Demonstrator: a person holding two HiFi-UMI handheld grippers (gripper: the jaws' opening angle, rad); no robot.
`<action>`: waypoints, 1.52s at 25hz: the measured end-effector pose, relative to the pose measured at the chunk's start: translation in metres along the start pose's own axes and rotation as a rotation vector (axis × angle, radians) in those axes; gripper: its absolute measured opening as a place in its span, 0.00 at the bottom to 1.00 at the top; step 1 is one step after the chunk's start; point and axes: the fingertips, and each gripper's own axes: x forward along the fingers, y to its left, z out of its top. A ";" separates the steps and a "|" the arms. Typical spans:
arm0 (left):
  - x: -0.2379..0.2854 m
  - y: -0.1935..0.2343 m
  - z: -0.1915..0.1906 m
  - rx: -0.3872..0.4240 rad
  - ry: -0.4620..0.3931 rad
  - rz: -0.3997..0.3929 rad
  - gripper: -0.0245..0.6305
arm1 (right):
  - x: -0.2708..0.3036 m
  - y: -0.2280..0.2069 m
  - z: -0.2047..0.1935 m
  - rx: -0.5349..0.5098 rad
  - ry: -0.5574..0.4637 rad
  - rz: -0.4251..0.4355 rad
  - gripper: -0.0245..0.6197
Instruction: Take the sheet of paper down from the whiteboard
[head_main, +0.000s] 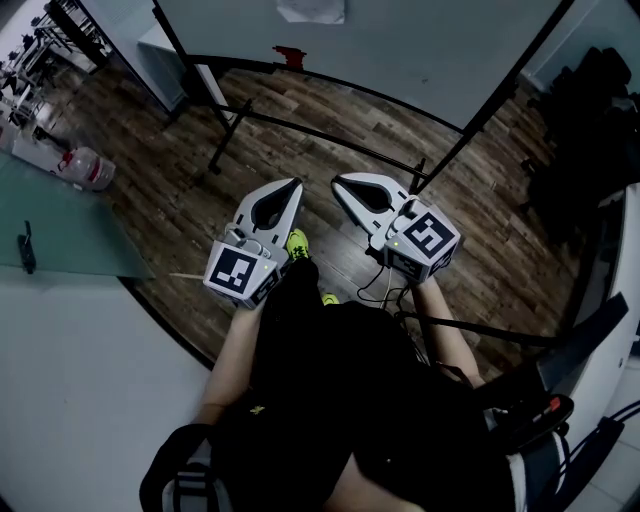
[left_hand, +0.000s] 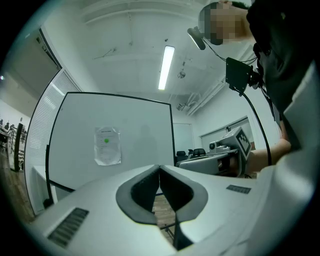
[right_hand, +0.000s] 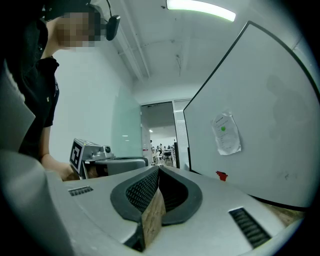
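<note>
Currently, the sheet of paper (left_hand: 107, 145) hangs on the whiteboard (left_hand: 142, 130), well apart from both tools. The left hand-held gripper (head_main: 290, 185) and the right hand-held gripper (head_main: 342, 183) point level, side by side, each with its jaws together on nothing. The step in hand appears to be the approach. The next move calls for reaching the board and parting one pair of jaws to take a paper edge.

White paper (left_hand: 107, 145), green dot (left_hand: 106, 140); brown plank floor (head_main: 500, 210)
</note>
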 end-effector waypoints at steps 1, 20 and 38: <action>0.003 0.002 0.000 0.003 -0.003 -0.004 0.05 | 0.001 -0.003 -0.001 -0.001 0.001 -0.004 0.04; 0.078 0.078 0.007 -0.002 -0.032 -0.057 0.05 | 0.058 -0.090 0.000 0.025 0.032 -0.080 0.04; 0.141 0.178 0.015 0.013 -0.042 -0.114 0.05 | 0.147 -0.164 0.038 0.006 -0.008 -0.131 0.04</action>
